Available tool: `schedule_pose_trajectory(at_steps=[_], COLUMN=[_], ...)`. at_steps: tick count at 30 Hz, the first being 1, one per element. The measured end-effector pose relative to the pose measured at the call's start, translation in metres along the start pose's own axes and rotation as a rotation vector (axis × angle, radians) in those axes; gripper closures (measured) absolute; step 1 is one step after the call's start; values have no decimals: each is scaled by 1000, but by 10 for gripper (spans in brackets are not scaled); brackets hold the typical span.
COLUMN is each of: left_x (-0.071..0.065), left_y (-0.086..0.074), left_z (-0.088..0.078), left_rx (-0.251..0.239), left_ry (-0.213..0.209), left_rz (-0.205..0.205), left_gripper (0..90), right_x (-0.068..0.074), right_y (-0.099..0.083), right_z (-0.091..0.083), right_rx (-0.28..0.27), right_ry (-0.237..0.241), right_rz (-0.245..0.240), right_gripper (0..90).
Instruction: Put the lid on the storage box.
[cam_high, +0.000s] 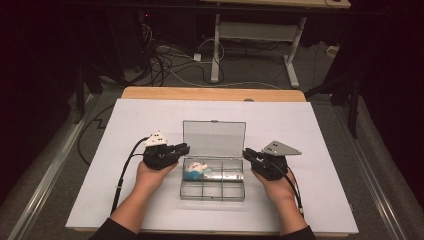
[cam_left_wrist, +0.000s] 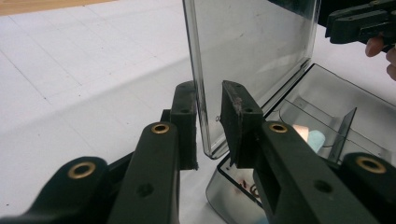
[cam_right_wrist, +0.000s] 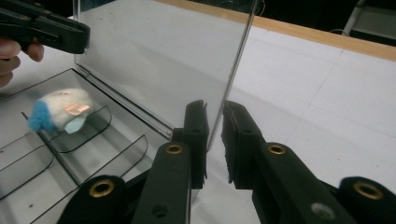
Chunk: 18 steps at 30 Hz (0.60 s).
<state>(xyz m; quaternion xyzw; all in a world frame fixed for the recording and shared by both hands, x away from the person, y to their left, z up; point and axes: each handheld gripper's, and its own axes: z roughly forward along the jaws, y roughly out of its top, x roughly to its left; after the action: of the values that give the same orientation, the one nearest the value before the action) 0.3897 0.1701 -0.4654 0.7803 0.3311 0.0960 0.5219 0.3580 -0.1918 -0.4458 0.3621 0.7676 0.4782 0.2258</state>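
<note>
A clear plastic compartment box (cam_high: 212, 189) sits mid-table with its lid (cam_high: 214, 137) standing upright. A small white and blue soft toy (cam_high: 195, 171) lies in a back compartment, also seen as the toy (cam_right_wrist: 60, 109). My left gripper (cam_high: 186, 148) is at the lid's left edge. In the left gripper view its jaws (cam_left_wrist: 208, 126) straddle that lid (cam_left_wrist: 252, 51) edge, with a gap at one pad. My right gripper (cam_high: 246, 152) is at the lid's right edge. Its jaws (cam_right_wrist: 215, 140) straddle the lid (cam_right_wrist: 159, 60) the same way, slightly apart.
The box stands on a white sheet (cam_high: 125, 125) that covers a wooden table (cam_high: 210, 93). Beyond the far edge lie floor cables (cam_high: 165, 62) and a desk frame (cam_high: 216, 50). A forearm reaches in from the near edge on each side of the box.
</note>
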Motion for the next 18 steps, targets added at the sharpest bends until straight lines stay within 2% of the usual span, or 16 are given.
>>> schedule_pose_trajectory(at_steps=[5, 9, 11, 18], left_x=[-3, -6, -6, -10], left_y=[0, -1, -2, -3], left_z=[-3, -5, -6, -8], left_rx=[1, -1, -1, 0], left_ry=[1, 0, 1, 8], left_rz=[14, 23, 23, 37], left_gripper=[740, 740, 740, 736], right_x=[6, 11, 13, 14], right_y=[0, 2, 3, 5], right_z=[-4, -6, -5, -4], right_rx=[-20, -31, -27, -32], right_ry=[9, 32, 29, 30], right_rz=[-22, -37, -50, -48], right_gripper=[900, 900, 900, 900])
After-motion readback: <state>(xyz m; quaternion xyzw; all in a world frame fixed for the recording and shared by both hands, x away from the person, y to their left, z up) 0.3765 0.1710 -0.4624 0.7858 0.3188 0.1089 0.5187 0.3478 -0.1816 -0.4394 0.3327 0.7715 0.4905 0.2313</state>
